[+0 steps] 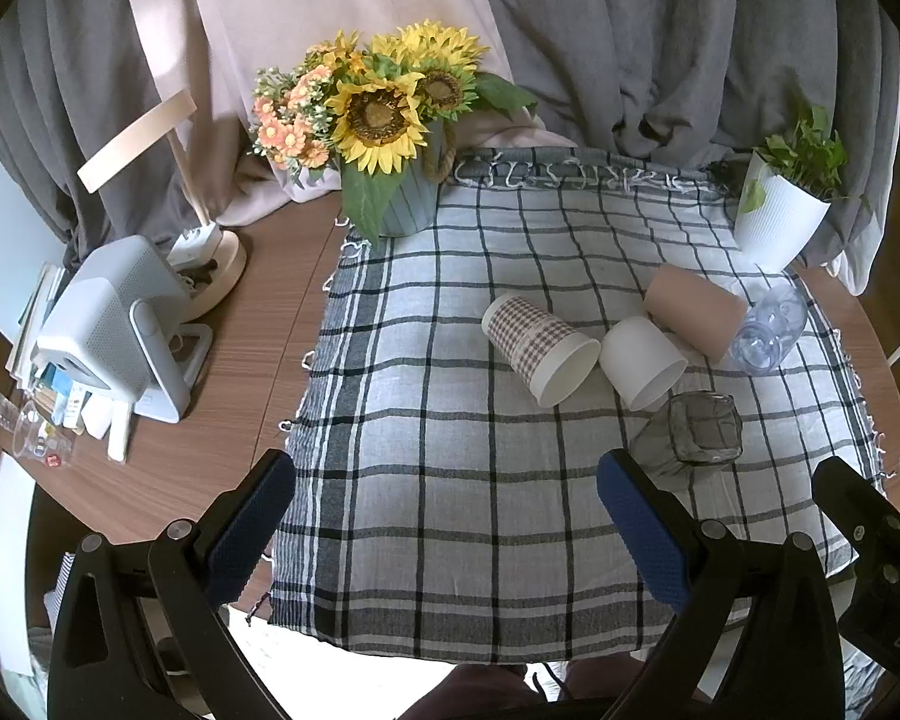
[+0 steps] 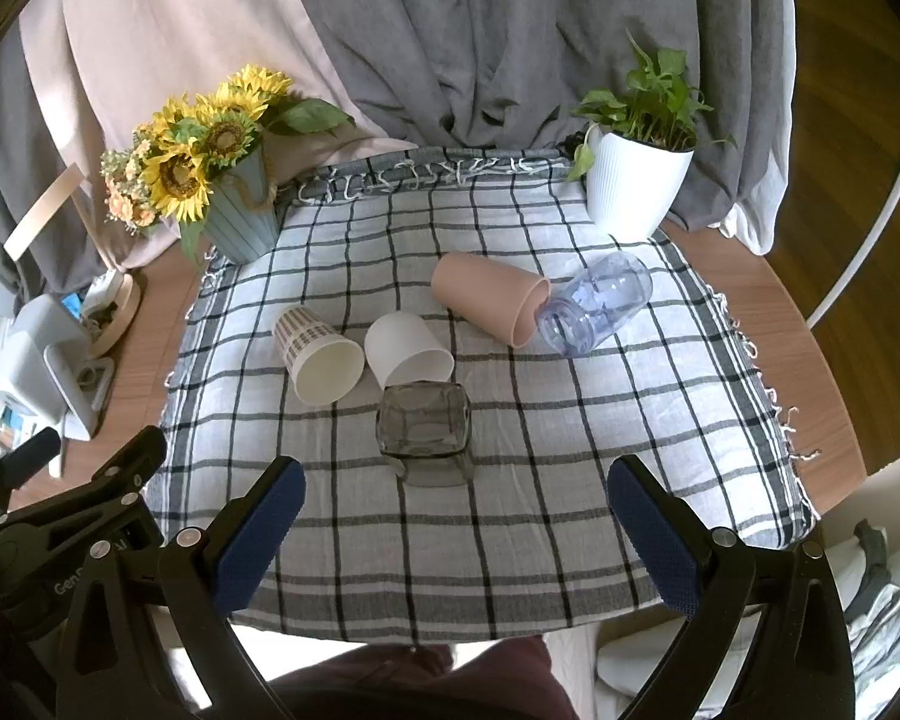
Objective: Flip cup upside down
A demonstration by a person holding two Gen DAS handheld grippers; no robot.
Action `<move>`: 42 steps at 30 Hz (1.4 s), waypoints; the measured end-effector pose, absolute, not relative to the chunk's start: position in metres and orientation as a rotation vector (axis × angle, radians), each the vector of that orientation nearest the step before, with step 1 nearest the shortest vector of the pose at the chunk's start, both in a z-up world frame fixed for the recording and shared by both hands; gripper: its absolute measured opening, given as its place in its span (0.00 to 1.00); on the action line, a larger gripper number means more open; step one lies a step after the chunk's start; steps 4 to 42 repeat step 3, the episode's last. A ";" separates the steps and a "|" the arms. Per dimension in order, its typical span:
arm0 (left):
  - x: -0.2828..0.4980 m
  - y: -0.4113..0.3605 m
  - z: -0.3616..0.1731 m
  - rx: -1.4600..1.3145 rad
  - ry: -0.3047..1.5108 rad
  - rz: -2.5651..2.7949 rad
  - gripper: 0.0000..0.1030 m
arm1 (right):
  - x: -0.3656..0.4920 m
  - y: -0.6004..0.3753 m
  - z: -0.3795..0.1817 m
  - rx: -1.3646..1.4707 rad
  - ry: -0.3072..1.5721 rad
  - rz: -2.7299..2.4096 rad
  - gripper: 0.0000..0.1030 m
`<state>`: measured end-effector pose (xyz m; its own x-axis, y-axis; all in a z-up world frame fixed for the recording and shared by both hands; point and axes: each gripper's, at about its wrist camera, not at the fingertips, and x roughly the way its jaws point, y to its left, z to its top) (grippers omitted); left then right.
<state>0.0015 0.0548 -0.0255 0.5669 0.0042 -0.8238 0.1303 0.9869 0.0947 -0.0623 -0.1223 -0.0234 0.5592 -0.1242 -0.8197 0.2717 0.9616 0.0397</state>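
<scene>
Several cups lie on their sides on a checked cloth (image 2: 510, 540): a checked paper cup (image 2: 318, 354) (image 1: 537, 348), a white cup (image 2: 408, 348) (image 1: 642, 360), a pink cup (image 2: 486, 297) (image 1: 693, 306), a clear bluish cup (image 2: 597, 303) (image 1: 771, 327). A smoky square glass (image 2: 424, 429) (image 1: 693, 435) stands near them. My left gripper (image 1: 444, 516) is open and empty over the cloth's near left. My right gripper (image 2: 456, 522) is open and empty, just in front of the smoky glass.
A sunflower pot (image 1: 402, 198) (image 2: 240, 222) stands at the cloth's back left, a white plant pot (image 2: 636, 186) (image 1: 774, 228) at the back right. A white device (image 1: 114, 330), a lamp base (image 1: 216, 276) and small clutter sit left on the wooden table. Grey curtains hang behind.
</scene>
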 end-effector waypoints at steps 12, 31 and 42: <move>0.003 0.055 -0.026 0.152 0.966 -0.076 1.00 | -0.062 -0.122 -0.023 0.170 0.952 -0.237 0.98; 0.003 0.055 -0.026 0.152 0.966 -0.076 1.00 | -0.062 -0.122 -0.023 0.170 0.952 -0.237 0.98; 0.003 0.055 -0.026 0.152 0.966 -0.076 1.00 | -0.062 -0.122 -0.023 0.170 0.952 -0.237 0.98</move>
